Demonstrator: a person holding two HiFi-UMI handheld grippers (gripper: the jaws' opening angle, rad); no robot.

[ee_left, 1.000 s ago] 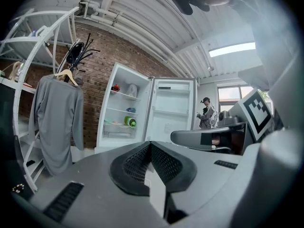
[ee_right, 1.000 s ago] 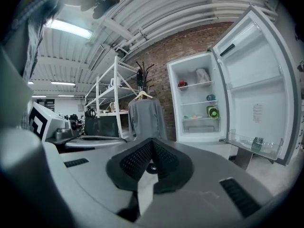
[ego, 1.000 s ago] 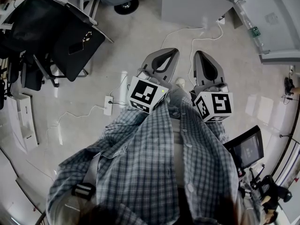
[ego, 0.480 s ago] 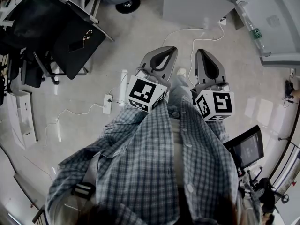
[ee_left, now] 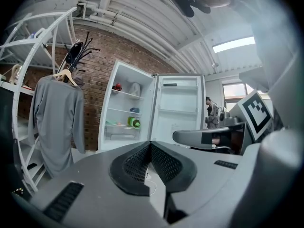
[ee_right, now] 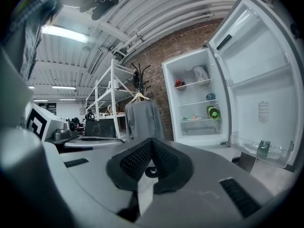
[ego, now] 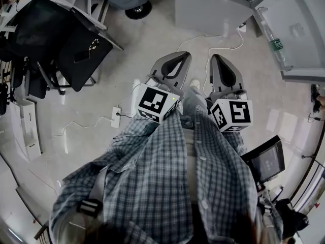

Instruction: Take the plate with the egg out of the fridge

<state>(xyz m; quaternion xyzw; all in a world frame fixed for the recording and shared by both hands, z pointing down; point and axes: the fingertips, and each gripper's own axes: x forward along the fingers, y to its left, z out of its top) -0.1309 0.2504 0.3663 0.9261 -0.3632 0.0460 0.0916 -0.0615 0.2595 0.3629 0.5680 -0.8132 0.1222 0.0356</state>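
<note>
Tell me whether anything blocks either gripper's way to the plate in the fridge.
Nothing visible does. The fridge door stands open, and the plate sits on an exposed shelf. The left gripper and right gripper are shut, empty and well short of it.

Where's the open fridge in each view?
Head view: fridge at the top edge, door swung to the top right.
Left gripper view: fridge in the middle, door open on its right.
Right gripper view: fridge right of middle, door at far right.
Landmark: grey garment hanging left of it in both gripper views.
</note>
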